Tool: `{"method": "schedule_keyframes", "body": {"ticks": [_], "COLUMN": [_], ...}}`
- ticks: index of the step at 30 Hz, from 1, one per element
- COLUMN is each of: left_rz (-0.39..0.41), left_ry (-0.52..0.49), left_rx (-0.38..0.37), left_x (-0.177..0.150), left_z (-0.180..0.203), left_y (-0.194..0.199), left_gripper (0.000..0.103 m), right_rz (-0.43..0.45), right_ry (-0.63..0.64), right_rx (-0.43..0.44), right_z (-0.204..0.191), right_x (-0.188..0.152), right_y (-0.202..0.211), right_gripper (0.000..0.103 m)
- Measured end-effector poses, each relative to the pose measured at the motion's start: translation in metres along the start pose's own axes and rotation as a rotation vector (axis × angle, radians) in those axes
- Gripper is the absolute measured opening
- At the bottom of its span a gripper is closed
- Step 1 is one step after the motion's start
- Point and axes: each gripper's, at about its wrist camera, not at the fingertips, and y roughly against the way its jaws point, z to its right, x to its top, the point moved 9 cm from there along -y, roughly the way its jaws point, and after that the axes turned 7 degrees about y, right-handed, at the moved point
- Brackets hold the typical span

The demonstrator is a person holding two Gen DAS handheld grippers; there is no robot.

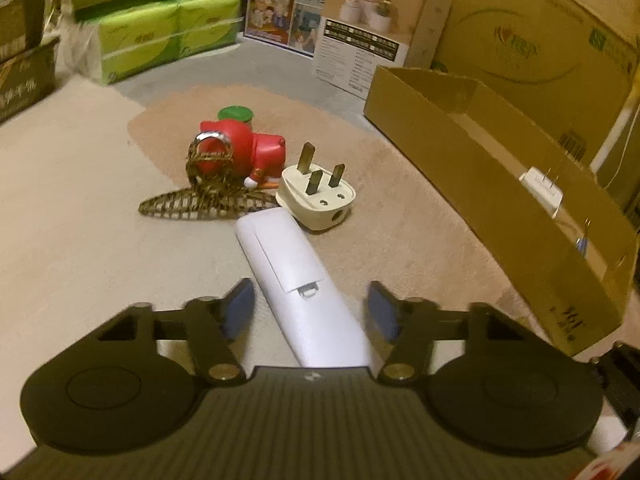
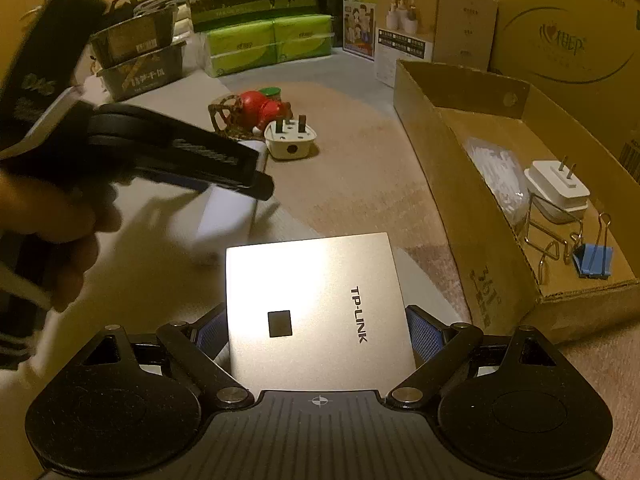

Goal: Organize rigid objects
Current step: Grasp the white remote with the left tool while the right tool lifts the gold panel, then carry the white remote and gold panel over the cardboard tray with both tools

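A white remote control [image 1: 298, 276] lies back-up on the carpet between the open fingers of my left gripper [image 1: 310, 312]; the pads stand apart from its sides. My right gripper [image 2: 316, 328] has its blue pads against both sides of a silver TP-LINK box [image 2: 316, 312]. Beyond lie a cream three-pin plug [image 1: 318, 196] [image 2: 291, 138], a red toy figure [image 1: 240, 148] [image 2: 260, 106], a green-lidded jar [image 1: 236, 113] and a brown wicker piece [image 1: 204, 196]. The left gripper shows from the side in the right wrist view [image 2: 256, 172].
An open cardboard tray [image 2: 452, 184] [image 1: 460, 160] at right holds a white charger [image 2: 558, 188], a blue binder clip [image 2: 592, 262], a wire stand and a bag of white pieces. Cartons, green tissue packs [image 1: 164, 40] and boxes line the back wall.
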Motion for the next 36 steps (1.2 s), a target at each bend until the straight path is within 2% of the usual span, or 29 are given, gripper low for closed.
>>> {"method": "schedule_keyframes", "body": {"ticks": [5,11,14,18,27,36], "left_rz": [-0.026,-0.049,-0.050,-0.032,0.005,0.025], "left_ry": [-0.025,-0.048,-0.052,-0.077,-0.167,-0.229], "left_rx": [-0.006,-0.010,-0.010,0.002,0.032,0.041], "left_x": [-0.007,-0.030,-0.034,-0.035,-0.028,-0.031], "left_z": [-0.011,-0.036,-0.043,-0.042,-0.029,-0.027], "left_y": [0.016,0.048,0.054,0.054,0.035,0.032], "left_gripper": [0.035,0.034,0.036,0.039,0.039,0.041], "right_rz": [0.001,0.000,0.001,0.012,0.055,0.062], "right_ry": [-0.013,-0.039,-0.015,-0.016,0.009,0.033], "right_rx": [0.010,0.080,0.082,0.094,0.101,0.071], "right_z": [-0.001,-0.014,-0.017,-0.014,-0.009,-0.012], "right_x": [-0.001,0.002,0.003,0.002,0.002,-0.002], "right_y": [0.000,0.001,0.000,0.000,-0.001,-0.002], "right_gripper": [0.090,0.090,0.091,0.091,0.091,0.090]}}
